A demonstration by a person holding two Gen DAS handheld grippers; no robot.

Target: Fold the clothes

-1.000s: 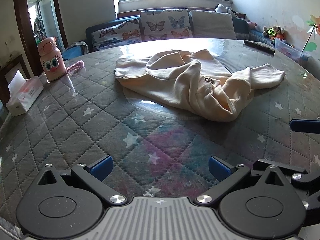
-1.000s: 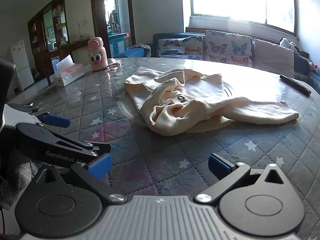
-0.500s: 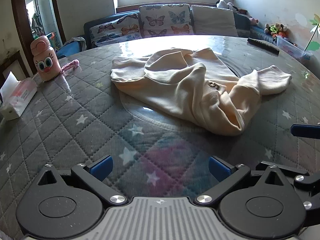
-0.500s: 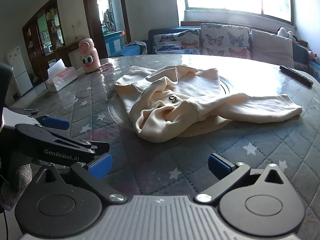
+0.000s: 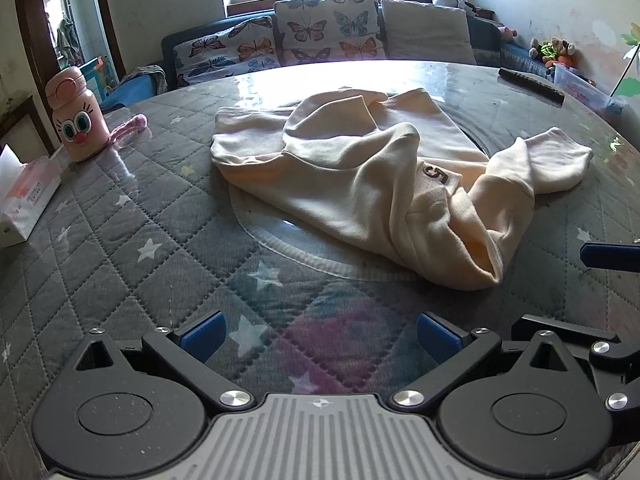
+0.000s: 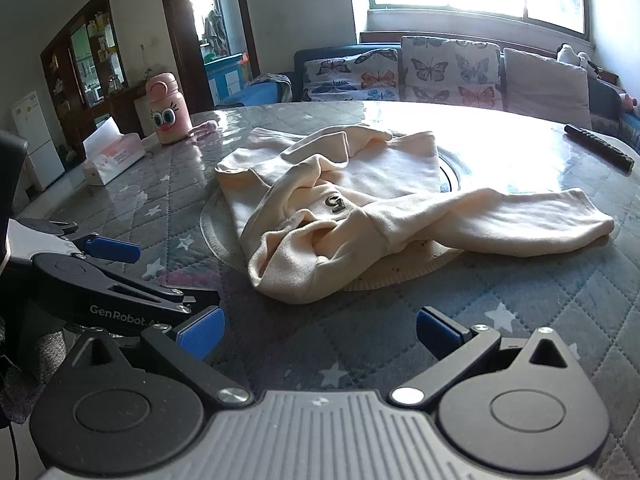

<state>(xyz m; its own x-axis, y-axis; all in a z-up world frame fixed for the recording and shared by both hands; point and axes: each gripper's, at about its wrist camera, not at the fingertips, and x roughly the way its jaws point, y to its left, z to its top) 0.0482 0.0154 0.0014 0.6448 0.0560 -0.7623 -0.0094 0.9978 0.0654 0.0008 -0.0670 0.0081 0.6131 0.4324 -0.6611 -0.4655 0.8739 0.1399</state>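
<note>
A cream sweatshirt (image 5: 360, 184) is lying crumpled mid-worktop (image 5: 120, 240), one sleeve trailing right. The left gripper (image 5: 318, 334) and right gripper (image 6: 318, 334) are hovering short of it, jaws spread wide, gripping nothing.

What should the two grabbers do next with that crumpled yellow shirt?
Probably move both forward to the cream sweatshirt and pinch its near edges to spread it flat. It lies bunched on the table, one sleeve flung sideways, so it can't be folded yet. The left gripper and right gripper are both open, empty, and short of the cloth.
</note>
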